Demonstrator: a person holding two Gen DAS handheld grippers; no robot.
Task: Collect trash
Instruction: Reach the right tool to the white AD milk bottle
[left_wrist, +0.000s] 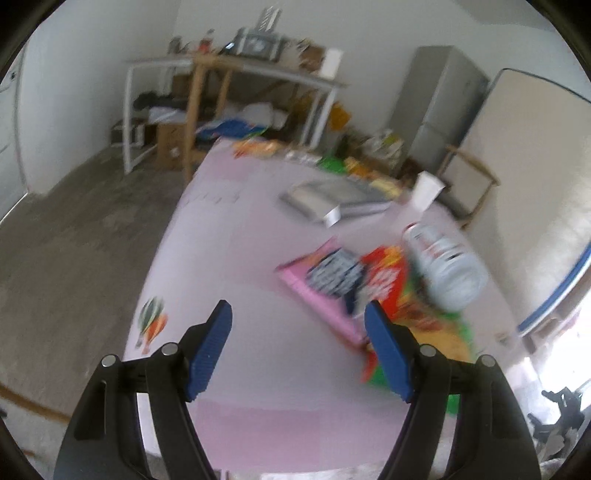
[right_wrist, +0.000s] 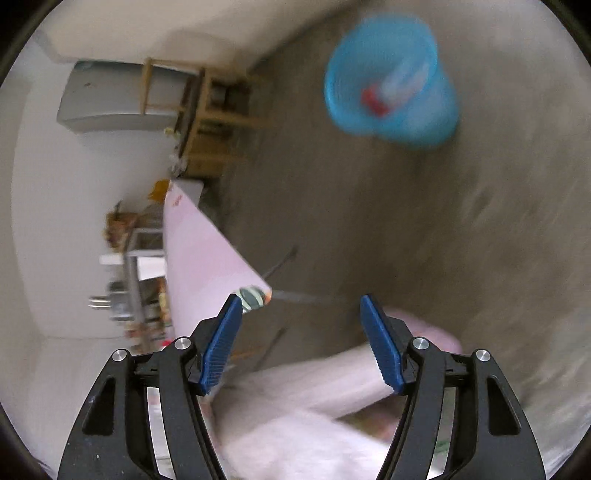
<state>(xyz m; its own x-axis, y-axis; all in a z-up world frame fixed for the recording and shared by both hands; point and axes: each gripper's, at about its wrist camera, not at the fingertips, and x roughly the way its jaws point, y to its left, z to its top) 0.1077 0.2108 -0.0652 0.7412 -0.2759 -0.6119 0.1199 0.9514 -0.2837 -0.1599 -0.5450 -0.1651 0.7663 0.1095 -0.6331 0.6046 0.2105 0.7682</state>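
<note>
In the left wrist view my left gripper (left_wrist: 298, 308) is open and empty above the pink table (left_wrist: 236, 258). Ahead and to its right lie a pink and dark snack wrapper (left_wrist: 325, 277), a red and green snack bag (left_wrist: 399, 299) and a clear plastic bottle (left_wrist: 443, 266) on its side. In the right wrist view my right gripper (right_wrist: 300, 302) is open and empty, tilted, off the table's edge (right_wrist: 207, 258). A blue waste basket (right_wrist: 391, 77) stands on the floor far ahead, with a red and white item (right_wrist: 384, 92) inside. Both views are blurred.
A grey flat box (left_wrist: 325, 195), a white paper cup (left_wrist: 426, 190) and more snack packets (left_wrist: 258, 147) lie further back on the table. Shelves (left_wrist: 229, 103) and a fridge (left_wrist: 439, 103) stand by the far wall. Pale cloth (right_wrist: 314, 406) lies below my right gripper.
</note>
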